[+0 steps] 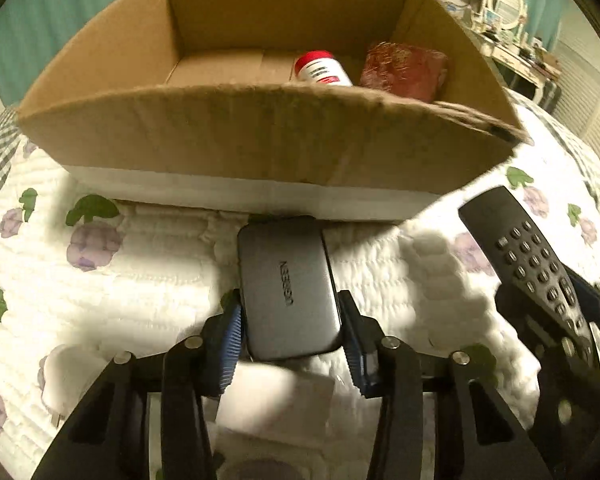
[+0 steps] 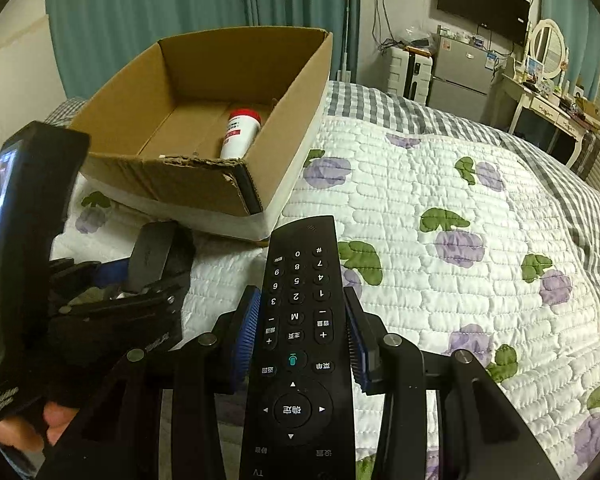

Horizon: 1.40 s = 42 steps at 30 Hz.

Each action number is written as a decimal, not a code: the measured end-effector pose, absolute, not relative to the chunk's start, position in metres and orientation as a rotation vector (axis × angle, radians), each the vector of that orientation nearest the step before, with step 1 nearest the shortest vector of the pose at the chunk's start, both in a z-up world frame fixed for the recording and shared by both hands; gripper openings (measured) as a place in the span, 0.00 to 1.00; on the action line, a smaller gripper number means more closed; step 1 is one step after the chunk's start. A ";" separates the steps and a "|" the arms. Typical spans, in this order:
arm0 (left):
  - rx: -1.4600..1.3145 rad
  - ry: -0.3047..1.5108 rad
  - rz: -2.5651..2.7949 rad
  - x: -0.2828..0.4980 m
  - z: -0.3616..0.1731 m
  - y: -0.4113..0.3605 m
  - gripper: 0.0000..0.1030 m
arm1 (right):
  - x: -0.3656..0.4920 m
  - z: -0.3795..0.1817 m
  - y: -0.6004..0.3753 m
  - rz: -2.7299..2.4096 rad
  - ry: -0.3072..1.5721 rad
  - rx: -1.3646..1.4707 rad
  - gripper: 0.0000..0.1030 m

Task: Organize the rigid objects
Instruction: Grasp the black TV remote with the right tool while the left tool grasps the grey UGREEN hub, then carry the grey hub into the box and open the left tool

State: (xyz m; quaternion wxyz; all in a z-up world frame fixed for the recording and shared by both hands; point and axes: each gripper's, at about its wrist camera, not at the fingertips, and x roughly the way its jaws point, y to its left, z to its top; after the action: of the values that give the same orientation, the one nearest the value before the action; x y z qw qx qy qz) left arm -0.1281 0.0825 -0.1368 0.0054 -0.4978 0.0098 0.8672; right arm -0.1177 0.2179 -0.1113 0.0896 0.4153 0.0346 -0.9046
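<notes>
Two grippers are seen, each closed on an object above a white quilt (image 2: pixel 440 184) printed with purple flowers. A grey rectangular device (image 1: pixel 288 288) is clamped between the blue pads of the left gripper (image 1: pixel 290 332), its far end pointing toward the cardboard box (image 1: pixel 228 128) just ahead. A black remote control (image 2: pixel 300 320) is gripped across its middle by the right gripper (image 2: pixel 302 336), buttons upward, its tip extending forward. Ahead and to the left of the right gripper the box is placed on the quilt. Inside it, a white bottle with a red cap (image 1: pixel 320 68) is laid on its side, and a reddish object (image 1: pixel 404 70) is seen beside it.
</notes>
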 end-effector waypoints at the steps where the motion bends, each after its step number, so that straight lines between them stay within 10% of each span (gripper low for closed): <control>1: -1.548 0.037 2.714 -0.124 -0.135 0.083 0.42 | -0.116 -0.110 0.218 -2.693 0.108 1.233 0.39; 26: -1.076 0.077 2.768 -0.053 0.003 0.063 0.41 | -0.076 0.010 0.202 -2.818 0.169 0.939 0.39; 42: -0.965 0.212 2.864 -0.169 0.026 0.043 0.41 | -0.181 0.022 0.175 -2.770 0.206 0.840 0.39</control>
State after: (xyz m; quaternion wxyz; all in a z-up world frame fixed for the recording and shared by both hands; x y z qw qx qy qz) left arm -0.1688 0.0428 0.0264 0.0559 -0.3180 0.0700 0.9438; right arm -0.1809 0.1754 0.0220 0.1195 0.2874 0.0705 -0.9477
